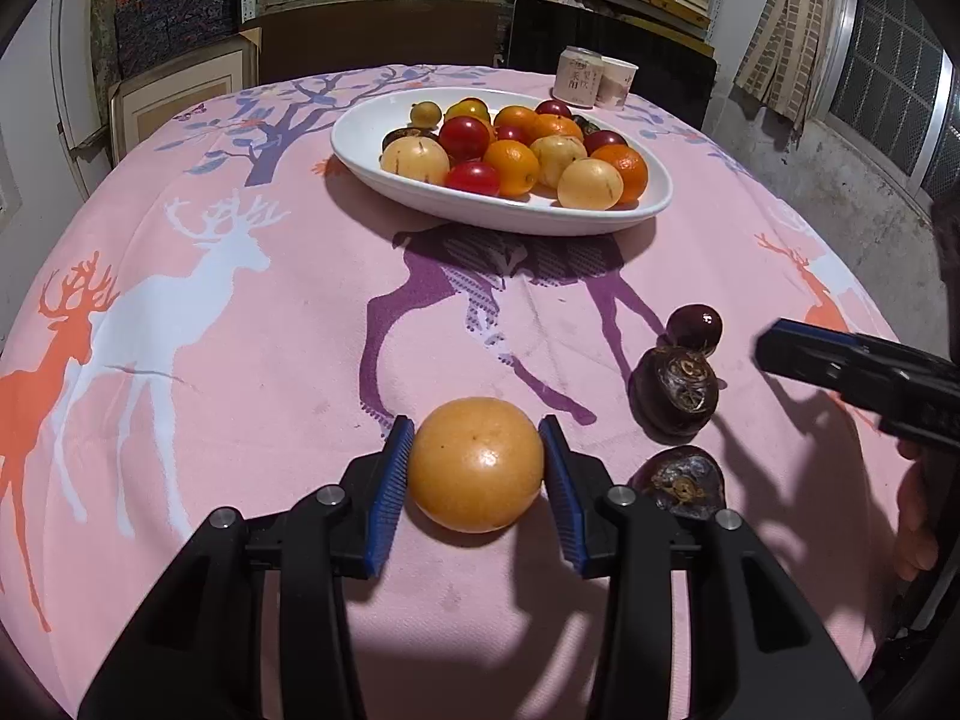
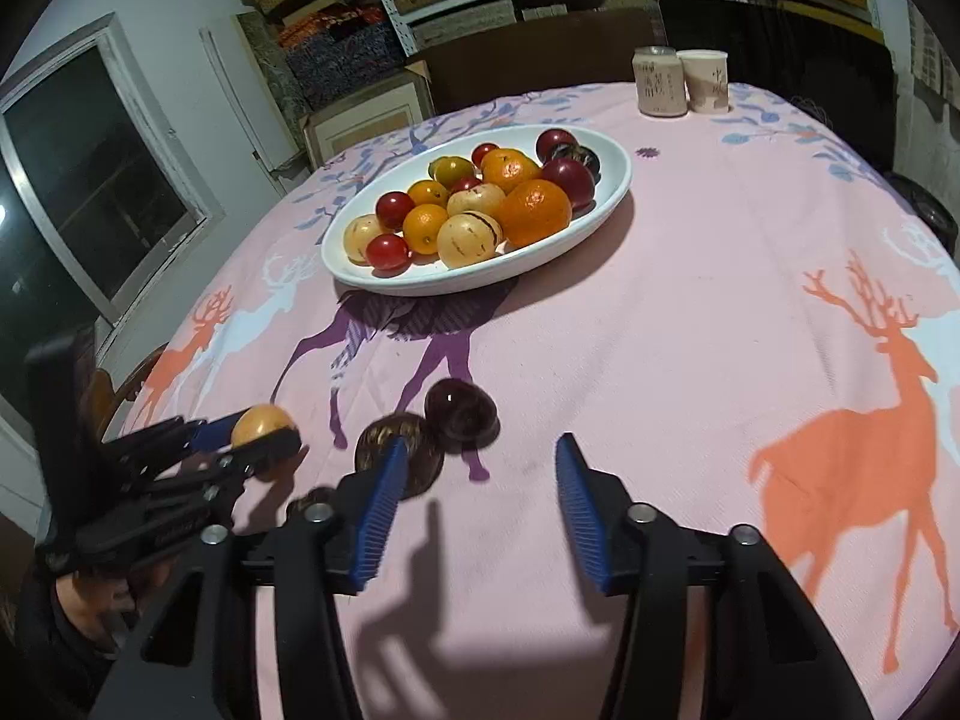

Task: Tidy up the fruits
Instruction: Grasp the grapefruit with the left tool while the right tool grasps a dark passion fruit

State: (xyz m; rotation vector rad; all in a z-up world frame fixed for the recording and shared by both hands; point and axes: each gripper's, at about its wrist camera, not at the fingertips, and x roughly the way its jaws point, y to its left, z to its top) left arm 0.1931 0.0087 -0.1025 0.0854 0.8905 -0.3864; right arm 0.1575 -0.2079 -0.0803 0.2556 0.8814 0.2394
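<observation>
My left gripper is shut on a round yellow-orange fruit just above the pink tablecloth; it also shows in the right wrist view. Three dark purple fruits lie to its right: one round, one larger, one nearest. In the right wrist view my right gripper is open and empty, with two of the dark fruits just ahead to its left. A white oval bowl holds several yellow, red and orange fruits.
A can and a paper cup stand at the table's far edge. The round table carries a pink deer-print cloth. Chairs and shelves stand behind it.
</observation>
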